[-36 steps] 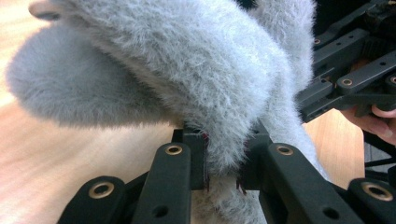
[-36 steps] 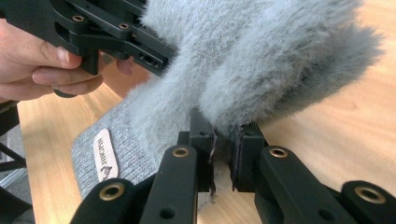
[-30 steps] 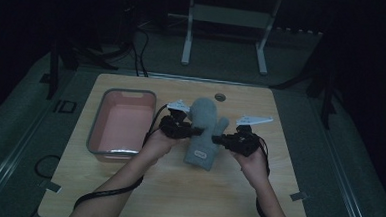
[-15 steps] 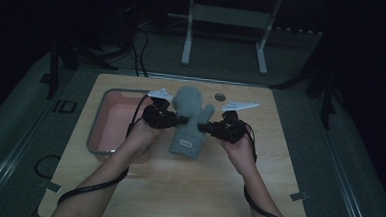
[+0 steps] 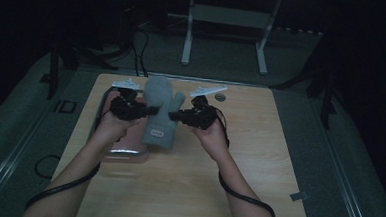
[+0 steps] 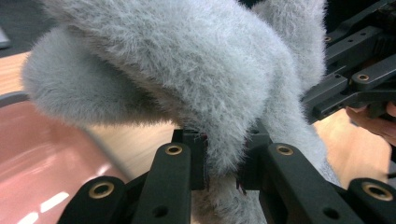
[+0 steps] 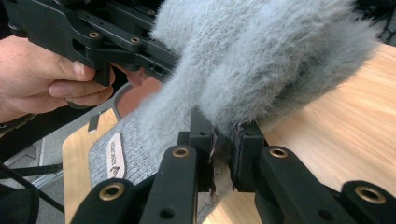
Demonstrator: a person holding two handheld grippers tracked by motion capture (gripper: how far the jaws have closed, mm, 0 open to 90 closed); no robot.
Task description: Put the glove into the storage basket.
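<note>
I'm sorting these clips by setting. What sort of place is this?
Probably a lab recording station: a bare wooden table on a dark floor, metal stand legs behind it, and cables trailing across the floor.

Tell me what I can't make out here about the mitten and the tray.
- Writing on the mitten's label: too small in the high view, blurred in the right gripper view.
- Tray inside: covered by the left hand and left gripper in the high view; cut off in the left gripper view.
</note>
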